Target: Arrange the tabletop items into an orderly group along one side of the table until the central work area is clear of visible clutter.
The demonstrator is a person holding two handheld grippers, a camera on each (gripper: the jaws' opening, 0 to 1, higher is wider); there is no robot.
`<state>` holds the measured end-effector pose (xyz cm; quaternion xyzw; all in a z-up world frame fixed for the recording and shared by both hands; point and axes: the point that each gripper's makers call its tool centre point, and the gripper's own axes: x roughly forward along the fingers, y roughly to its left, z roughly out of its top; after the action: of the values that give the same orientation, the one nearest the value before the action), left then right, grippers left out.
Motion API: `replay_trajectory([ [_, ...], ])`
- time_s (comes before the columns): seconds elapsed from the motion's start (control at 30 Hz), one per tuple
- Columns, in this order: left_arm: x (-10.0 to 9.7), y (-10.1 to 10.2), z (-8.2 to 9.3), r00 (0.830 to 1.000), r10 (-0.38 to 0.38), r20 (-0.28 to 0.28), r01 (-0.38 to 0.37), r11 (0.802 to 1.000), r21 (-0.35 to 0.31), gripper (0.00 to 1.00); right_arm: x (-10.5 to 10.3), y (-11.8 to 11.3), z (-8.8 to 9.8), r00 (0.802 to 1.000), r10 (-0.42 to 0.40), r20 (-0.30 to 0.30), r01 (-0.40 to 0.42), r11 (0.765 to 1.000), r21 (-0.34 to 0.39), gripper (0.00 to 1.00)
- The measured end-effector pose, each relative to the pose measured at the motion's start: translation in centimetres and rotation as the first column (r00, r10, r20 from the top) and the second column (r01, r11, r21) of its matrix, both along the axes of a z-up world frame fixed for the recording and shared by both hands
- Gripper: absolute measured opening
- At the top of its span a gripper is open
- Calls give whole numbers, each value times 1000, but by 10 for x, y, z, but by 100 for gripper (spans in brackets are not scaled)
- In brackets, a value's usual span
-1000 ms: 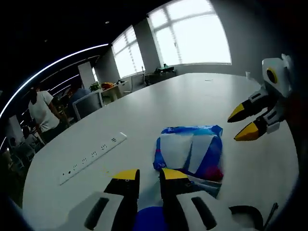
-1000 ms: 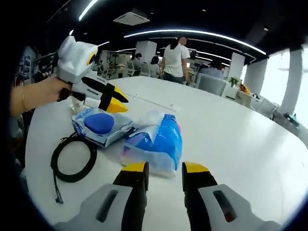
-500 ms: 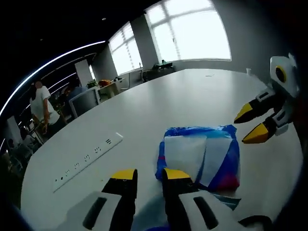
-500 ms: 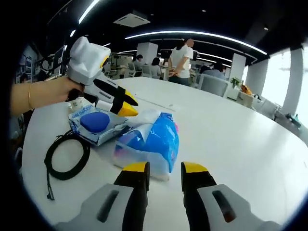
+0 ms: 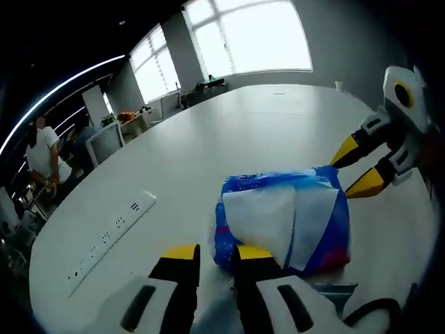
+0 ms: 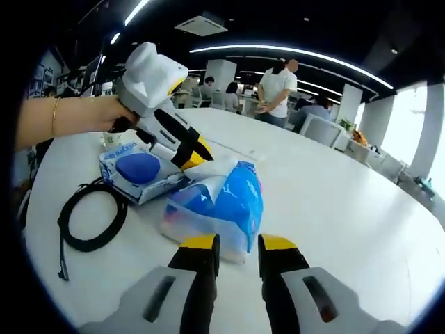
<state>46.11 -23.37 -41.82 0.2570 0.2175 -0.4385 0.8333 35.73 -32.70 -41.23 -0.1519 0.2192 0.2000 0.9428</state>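
Step in hand: gathering the soft blue-and-white plastic tissue pack [image 6: 221,203], sitting mid-bench beside the flat blue-disc packet [image 6: 139,172] and black cable coil [image 6: 89,221]. Left claw [image 6: 195,154] touched its top, jaws near-closed; right claw [image 6: 233,243] slightly spread, empty. Next likely: pinch, slide toward bench edge.

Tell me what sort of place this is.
Most likely an open-plan office: a large white oval meeting table with a white power strip on it, wide windows, and people standing among desks under curved ceiling lights.
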Motion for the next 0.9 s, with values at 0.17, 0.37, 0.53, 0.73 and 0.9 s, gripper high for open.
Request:
replay_trajectory([
  [0.17,0,-1,-2,1000,-11,-7,11,1000,2,5,4,0,-2,1000,-11,-4,12,999,32,12],
  [0.37,6,1,-3,1000,14,9,-14,1000,9,0,5,-2,-5,1000,-27,-14,28,999,42,5],
  [0.53,6,-1,-4,999,11,46,-13,999,37,0,5,-4,-7,998,-51,-27,52,997,62,0],
  [0.73,4,-2,-3,999,8,44,-10,999,47,0,5,-6,-8,997,-67,-41,71,993,93,0],
  [0.9,4,-2,-3,999,7,48,-9,999,52,0,5,-6,-8,997,-68,-39,71,993,94,0],
])
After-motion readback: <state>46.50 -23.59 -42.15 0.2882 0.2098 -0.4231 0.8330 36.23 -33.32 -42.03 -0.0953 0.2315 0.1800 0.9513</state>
